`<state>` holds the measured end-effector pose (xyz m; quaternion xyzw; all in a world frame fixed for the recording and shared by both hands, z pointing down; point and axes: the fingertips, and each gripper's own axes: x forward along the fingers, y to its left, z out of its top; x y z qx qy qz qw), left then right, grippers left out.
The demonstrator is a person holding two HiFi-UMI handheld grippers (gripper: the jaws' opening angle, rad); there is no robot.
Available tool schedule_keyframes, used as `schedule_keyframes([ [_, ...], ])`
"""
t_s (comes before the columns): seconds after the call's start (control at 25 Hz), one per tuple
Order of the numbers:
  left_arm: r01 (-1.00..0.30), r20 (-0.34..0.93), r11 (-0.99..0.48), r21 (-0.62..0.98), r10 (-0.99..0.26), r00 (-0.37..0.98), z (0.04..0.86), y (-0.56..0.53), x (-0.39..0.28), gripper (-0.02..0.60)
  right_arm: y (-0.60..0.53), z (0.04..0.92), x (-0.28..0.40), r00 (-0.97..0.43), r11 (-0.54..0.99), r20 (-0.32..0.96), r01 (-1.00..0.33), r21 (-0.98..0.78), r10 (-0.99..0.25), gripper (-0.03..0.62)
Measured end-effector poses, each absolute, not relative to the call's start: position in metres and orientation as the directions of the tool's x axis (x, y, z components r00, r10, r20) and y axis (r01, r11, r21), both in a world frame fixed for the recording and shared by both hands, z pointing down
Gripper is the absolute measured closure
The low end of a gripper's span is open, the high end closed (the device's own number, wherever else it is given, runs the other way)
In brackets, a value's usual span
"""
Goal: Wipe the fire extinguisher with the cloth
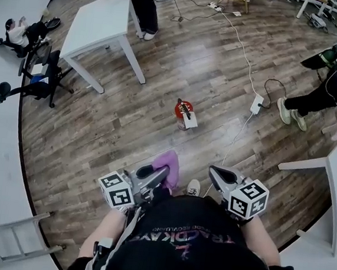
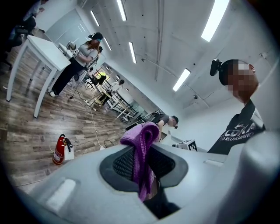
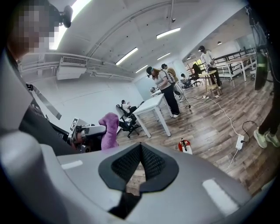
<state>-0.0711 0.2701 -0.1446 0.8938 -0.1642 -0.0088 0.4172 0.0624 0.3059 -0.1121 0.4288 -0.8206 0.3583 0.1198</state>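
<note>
Left gripper is pinching the purple cloth; right gripper is riding closed, empty. Fire extinguisher is standing upright on the floor ahead, nearer left.

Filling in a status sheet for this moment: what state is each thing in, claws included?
left claw: shut on the purple cloth.
purple cloth: pinched between the pads, bunched, top end sticking up.
right claw: shut, empty.
fire extinguisher: upright on the wood floor, untouched, ahead of both claws.
</note>
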Motion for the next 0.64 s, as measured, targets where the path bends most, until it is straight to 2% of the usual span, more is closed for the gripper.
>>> schedule_keyframes([
  [0.64,-0.307,0.121,-0.592,0.745,-0.334,0.935,-0.143,0.291,-0.068,0.520,0.318,-0.109,0.054,-0.631,0.416,0.500,-0.772,-0.481,-0.593,0.591],
])
